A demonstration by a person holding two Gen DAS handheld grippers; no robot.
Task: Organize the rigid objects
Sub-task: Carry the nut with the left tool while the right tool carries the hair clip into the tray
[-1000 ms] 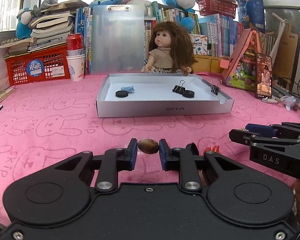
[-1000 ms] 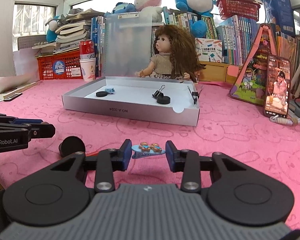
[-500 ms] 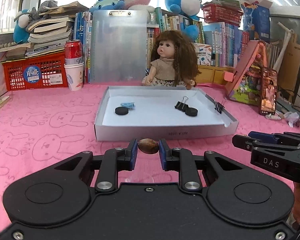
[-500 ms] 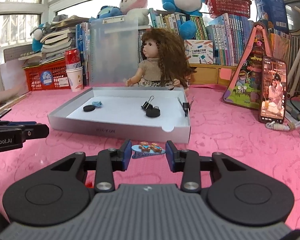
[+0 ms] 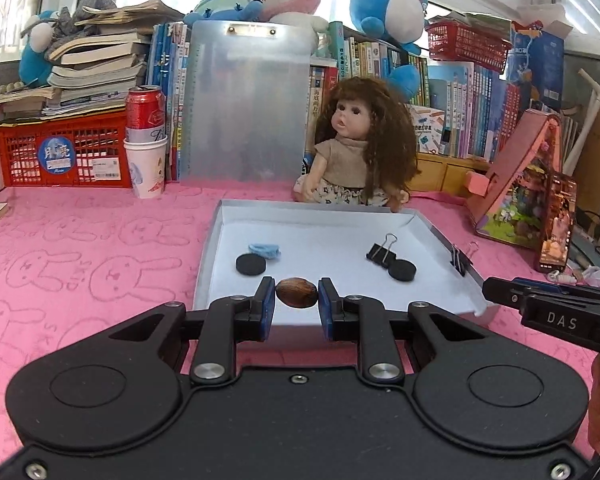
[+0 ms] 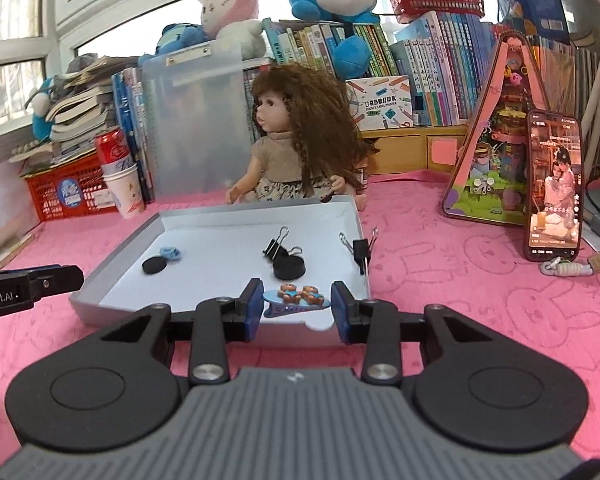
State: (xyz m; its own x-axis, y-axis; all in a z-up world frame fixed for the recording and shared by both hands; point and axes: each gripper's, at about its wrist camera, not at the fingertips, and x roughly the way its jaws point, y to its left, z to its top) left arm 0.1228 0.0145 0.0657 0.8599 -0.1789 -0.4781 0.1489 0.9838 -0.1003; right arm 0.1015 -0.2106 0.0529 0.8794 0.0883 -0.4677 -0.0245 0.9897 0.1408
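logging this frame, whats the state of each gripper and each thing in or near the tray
left gripper: shut on brown oval stone
right gripper: shut on blue bear hair clip
shallow grey cardboard tray: open
black binder clip: lying in tray
second black binder clip: clipped on tray rim
red soda can: upright in white paper cup

A brown oval stone [image 5: 296, 291] is pinched between the left gripper's [image 5: 296, 298] pads, above the tray's [image 5: 205, 256] near edge. A blue hair clip [image 6: 296, 299] with two bear figures lies flat, clamped lengthwise in the right gripper [image 6: 297, 305], over the tray's near right corner.
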